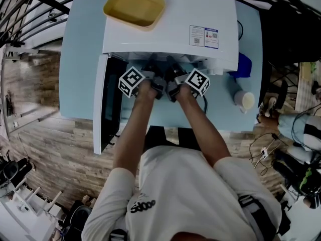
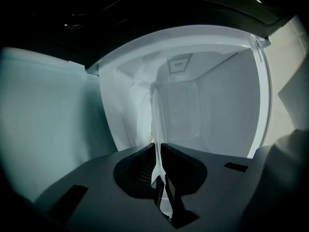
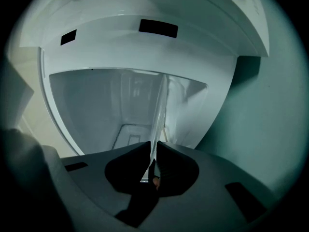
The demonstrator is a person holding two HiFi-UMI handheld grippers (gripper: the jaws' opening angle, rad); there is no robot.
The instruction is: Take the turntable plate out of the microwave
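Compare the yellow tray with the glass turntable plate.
The yellow tray is opaque; the turntable plate is clear glass. The tray lies untouched on top of the microwave; the plate is at its opening, its rim pinched by the left hand-held gripper and the right hand-held gripper.

Looks like you're in a lab or test studio: the microwave (image 1: 170,29) sits on a bare pale-blue table (image 1: 80,74) over wood-plank floor (image 1: 50,149), with loose cables (image 1: 264,153) at right and black metal framing (image 1: 50,2) upper left.
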